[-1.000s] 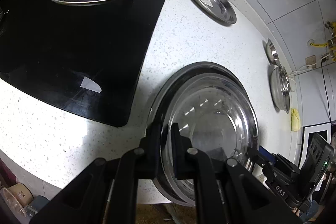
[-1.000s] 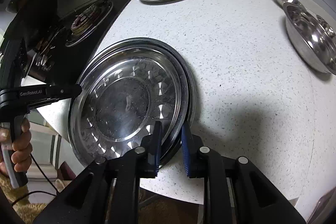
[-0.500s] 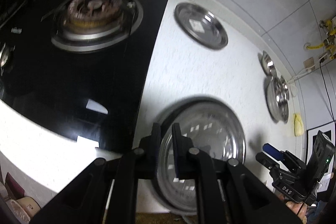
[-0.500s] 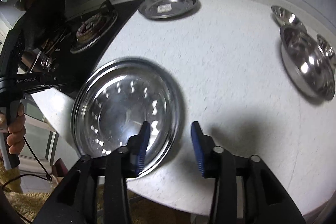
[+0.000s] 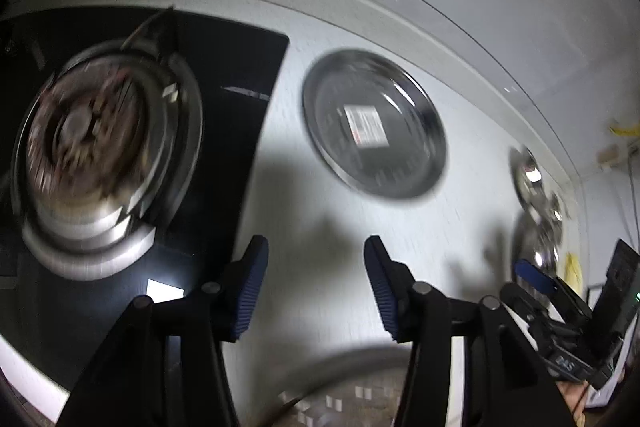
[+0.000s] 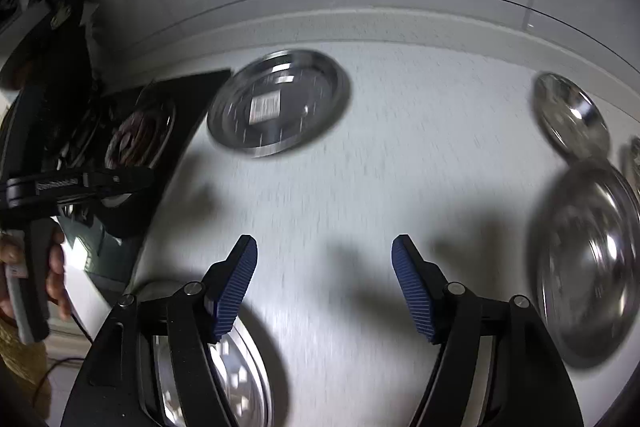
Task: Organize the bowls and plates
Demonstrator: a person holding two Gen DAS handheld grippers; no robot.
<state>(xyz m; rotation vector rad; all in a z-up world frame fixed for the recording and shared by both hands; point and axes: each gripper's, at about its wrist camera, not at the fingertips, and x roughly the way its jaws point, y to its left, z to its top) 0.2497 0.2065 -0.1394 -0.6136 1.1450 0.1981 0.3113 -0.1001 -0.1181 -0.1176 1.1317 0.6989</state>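
Both grippers [image 5: 316, 283] [image 6: 324, 287], jaws spread, hover above bare countertop [image 6: 360, 187].

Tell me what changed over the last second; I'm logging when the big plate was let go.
Both grippers let go of the big plate and opened: left gripper, right gripper. Both moved forward over the counter toward the labelled plate, leaving the big plate near the front edge. The labelled plate, the bowls and the stove stayed put.
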